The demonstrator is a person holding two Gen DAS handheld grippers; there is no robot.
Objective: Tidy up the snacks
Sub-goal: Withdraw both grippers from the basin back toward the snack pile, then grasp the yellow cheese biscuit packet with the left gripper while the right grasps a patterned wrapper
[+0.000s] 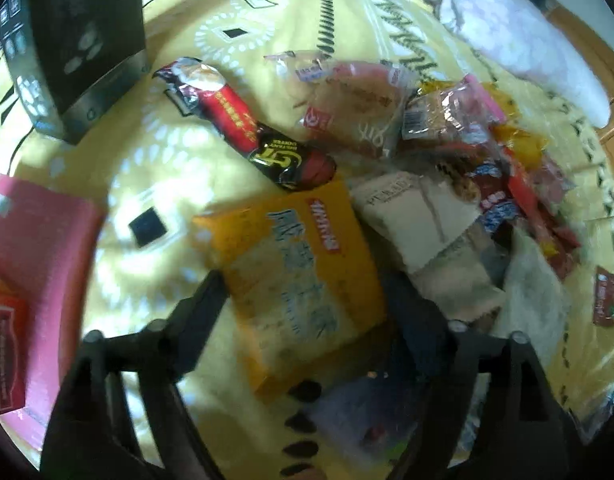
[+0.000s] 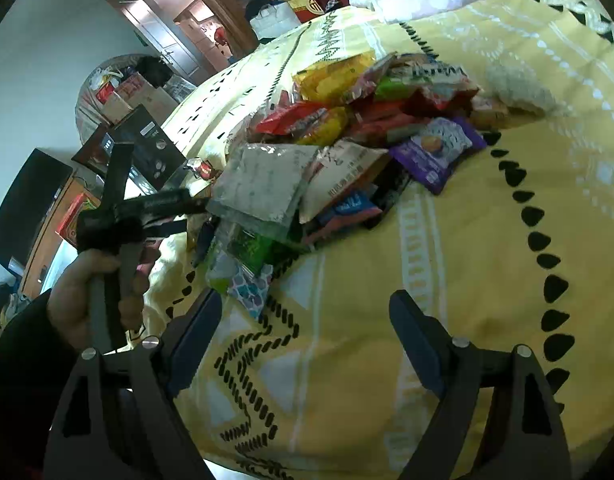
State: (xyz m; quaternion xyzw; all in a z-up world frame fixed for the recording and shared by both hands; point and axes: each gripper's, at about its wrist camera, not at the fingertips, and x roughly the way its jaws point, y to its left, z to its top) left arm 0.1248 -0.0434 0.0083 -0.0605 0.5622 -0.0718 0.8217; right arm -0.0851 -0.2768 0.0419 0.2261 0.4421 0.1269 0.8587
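Doorway (image 2: 179, 28) only right view; pink box (image 1: 39, 256) left.

Bed cover: yellow quilted bedspread with white dotted rings and black diamond motifs (image 2: 487, 240), fills most of both views.
Bedding: white fluffy blanket with pale pink spots (image 1: 519, 36), bunched at 1 o'clock in the left wrist view, on the bedspread's far edge.
Wall: plain pale grey-white wall (image 2: 47, 64), at 10 o'clock in the right wrist view.
Door: brown wooden panelled door (image 2: 167, 28), at 11 o'clock, brightly lit at its top.
Furniture: black flat screen (image 2: 25, 204) at 9 o'clock, beside a brown wooden cabinet (image 2: 47, 240).
Clutter: cardboard boxes and bags (image 2: 127, 92) stacked against the wall below the door.
Light: bright daylight patches on the bedspread in the left wrist view.
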